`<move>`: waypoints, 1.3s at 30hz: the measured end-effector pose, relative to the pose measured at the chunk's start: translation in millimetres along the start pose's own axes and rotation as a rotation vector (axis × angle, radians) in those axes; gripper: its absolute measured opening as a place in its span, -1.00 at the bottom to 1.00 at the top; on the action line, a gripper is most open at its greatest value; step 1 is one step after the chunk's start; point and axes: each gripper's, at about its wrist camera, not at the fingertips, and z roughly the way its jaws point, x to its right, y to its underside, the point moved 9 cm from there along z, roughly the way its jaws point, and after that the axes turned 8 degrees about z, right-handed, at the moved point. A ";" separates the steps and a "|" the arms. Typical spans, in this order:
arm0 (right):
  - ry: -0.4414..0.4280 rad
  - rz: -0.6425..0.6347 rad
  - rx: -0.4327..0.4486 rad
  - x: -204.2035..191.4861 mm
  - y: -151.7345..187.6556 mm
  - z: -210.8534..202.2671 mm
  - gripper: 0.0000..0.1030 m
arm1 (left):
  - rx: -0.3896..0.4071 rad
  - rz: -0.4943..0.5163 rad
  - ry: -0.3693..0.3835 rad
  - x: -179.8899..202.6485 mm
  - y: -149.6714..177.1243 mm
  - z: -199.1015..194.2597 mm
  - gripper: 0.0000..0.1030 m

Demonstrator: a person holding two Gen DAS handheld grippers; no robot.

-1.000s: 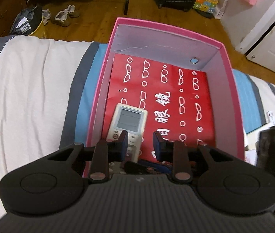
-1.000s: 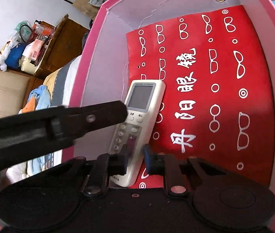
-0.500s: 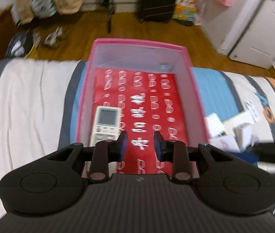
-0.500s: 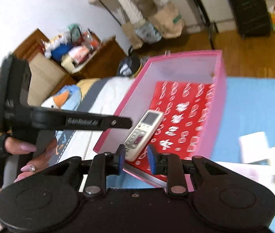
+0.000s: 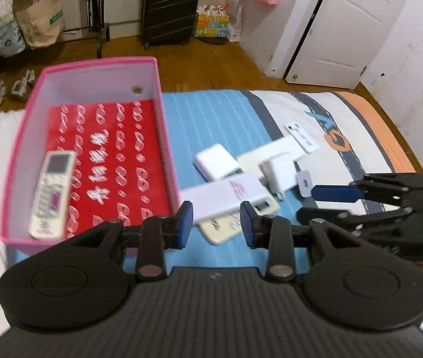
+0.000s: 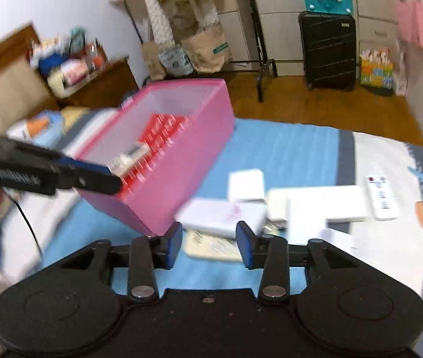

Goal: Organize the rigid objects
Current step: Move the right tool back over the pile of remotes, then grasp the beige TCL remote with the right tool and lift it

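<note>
A pink box with smooth pale walls and a red printed liner sits on the bed. 1 cream remote already lies in it, flat against the left wall. The rest of the things wait in a loose pile just beside the box: a long white box, a white charger block, a rounded white pack, a cream slab underneath, and a small white remote a little apart. All look like hard, light plastic or card, slick-sided and stiff, so I judge a grip across the narrow width of the long white box safest, near its middle to stop it tipping. The left gripper hangs above the pile with its blue-padded fingers wide and holding nothing; the right gripper is likewise spread wide and bare.
</note>
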 end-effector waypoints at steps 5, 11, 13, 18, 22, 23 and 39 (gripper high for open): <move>0.042 0.008 -0.060 22.6 22.7 17.4 -0.09 | -0.008 -0.049 0.048 22.4 28.8 23.9 -0.32; 0.054 -0.072 -0.067 38.3 38.8 43.1 0.12 | -0.004 -0.102 0.008 20.7 51.3 61.3 -0.24; 0.081 -0.107 -0.082 48.3 46.6 54.3 0.12 | 0.003 -0.128 -0.024 16.0 58.5 73.1 -0.19; 0.078 -0.169 -0.085 54.0 54.9 72.4 0.12 | 0.003 -0.193 -0.031 12.8 75.8 98.6 -0.18; 0.077 -0.265 -0.059 48.7 52.9 78.9 0.14 | 0.046 -0.219 -0.058 11.9 83.4 111.4 -0.18; 0.073 -0.272 -0.051 48.3 52.3 79.9 0.15 | 0.055 -0.230 -0.060 10.8 84.8 114.5 -0.18; 0.046 -0.341 -0.007 37.1 66.3 69.2 0.22 | 0.126 -0.207 -0.045 16.8 80.3 123.0 -0.01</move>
